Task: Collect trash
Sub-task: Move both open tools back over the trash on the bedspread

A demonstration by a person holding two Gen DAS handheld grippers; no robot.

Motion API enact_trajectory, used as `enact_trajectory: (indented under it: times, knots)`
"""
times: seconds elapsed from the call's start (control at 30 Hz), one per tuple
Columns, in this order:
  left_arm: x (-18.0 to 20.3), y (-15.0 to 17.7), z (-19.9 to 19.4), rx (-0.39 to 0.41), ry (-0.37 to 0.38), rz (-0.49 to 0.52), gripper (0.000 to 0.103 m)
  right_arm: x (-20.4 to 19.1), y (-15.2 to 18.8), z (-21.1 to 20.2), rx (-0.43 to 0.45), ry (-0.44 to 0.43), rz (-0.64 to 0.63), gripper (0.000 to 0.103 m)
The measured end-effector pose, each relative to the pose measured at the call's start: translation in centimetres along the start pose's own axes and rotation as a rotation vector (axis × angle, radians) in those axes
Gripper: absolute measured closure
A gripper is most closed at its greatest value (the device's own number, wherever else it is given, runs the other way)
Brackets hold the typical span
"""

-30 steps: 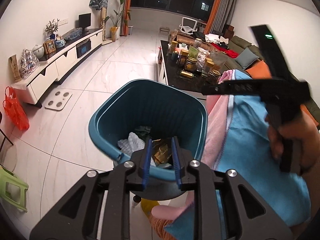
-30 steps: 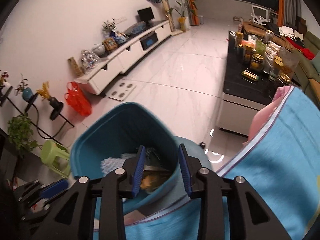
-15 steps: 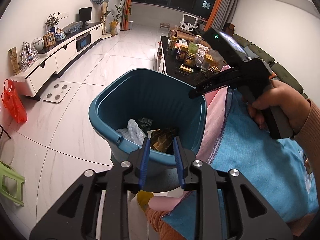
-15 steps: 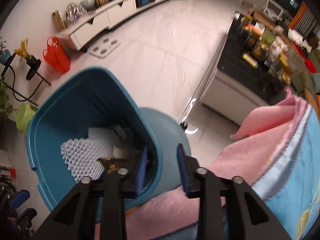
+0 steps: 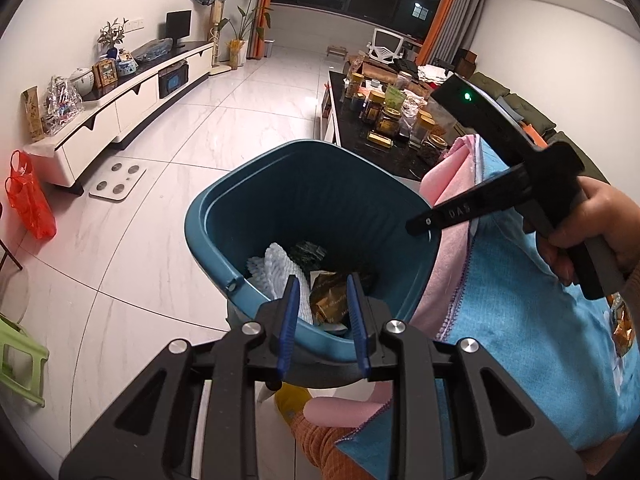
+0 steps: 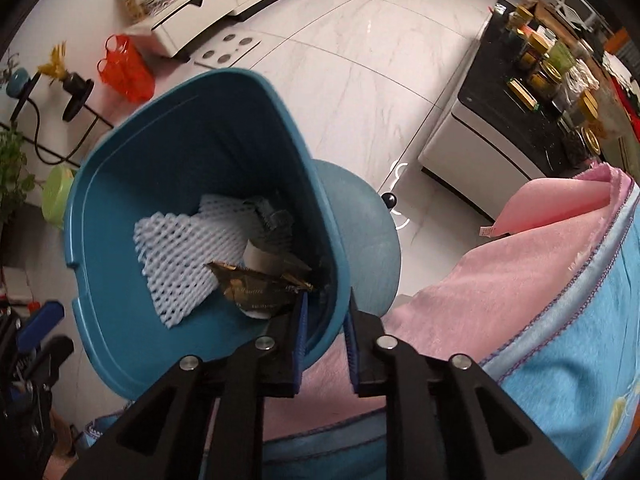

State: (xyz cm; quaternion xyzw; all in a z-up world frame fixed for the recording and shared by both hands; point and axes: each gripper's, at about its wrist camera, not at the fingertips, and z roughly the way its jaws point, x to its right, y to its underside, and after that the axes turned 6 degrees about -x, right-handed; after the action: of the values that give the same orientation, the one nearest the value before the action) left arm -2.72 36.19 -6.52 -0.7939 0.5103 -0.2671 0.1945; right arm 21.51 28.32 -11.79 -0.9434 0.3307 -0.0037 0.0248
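A teal trash bin (image 5: 276, 200) (image 6: 132, 320) stands on the floor against a blanket-covered seat. Inside lie white foam netting (image 6: 176, 248) (image 5: 276, 268), a brown-gold wrapper (image 6: 256, 286) (image 5: 332, 300) and dark scraps. My left gripper (image 5: 321, 286) is open and empty, just above the bin's near rim. My right gripper (image 6: 325, 300) is open, its fingers astride the bin's right wall near the rim; its side shows in the left wrist view (image 5: 416, 226) over the bin's right edge.
A pink and blue blanket (image 5: 520, 300) (image 6: 520, 280) lies right of the bin. A black coffee table (image 5: 384, 140) crowded with jars stands beyond. A white TV cabinet (image 5: 120, 96), a floor scale (image 5: 116, 182), a red bag (image 5: 28, 200) and a green stool (image 5: 16, 364) are at the left.
My right gripper has tilted down over the bin and its fingers now straddle the bin's right wall. My left gripper has stayed above the near rim, its fingers a little wider.
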Motion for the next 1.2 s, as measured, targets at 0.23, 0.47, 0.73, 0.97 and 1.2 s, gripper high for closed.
enact_trajectory:
  times: [0.23,0.47,0.73,0.97,1.2]
  knots:
    - [0.3,0.3,-0.9,0.025,0.007,0.014,0.075,-1.1,1.7,-2.1,0.116,0.075,-0.007,0.065]
    - [2.9,0.6,-3.6,0.085,0.063,0.069,0.065,-0.5,7.0,-9.9,0.418,-0.027,0.05,0.057]
    - [11.4,2.4,-6.7,0.139,0.267,0.257,0.049,0.9,20.1,-17.3,0.767,-0.05,0.067,0.044]
    - [20.4,5.5,-5.4,0.055,0.458,0.423,0.047,5.6,31.2,-18.8,0.89,-0.004,0.201,0.044]
    - [27.3,8.5,-3.9,-0.024,0.541,0.554,0.047,10.8,40.9,-17.7,0.895,0.101,0.425,0.044]
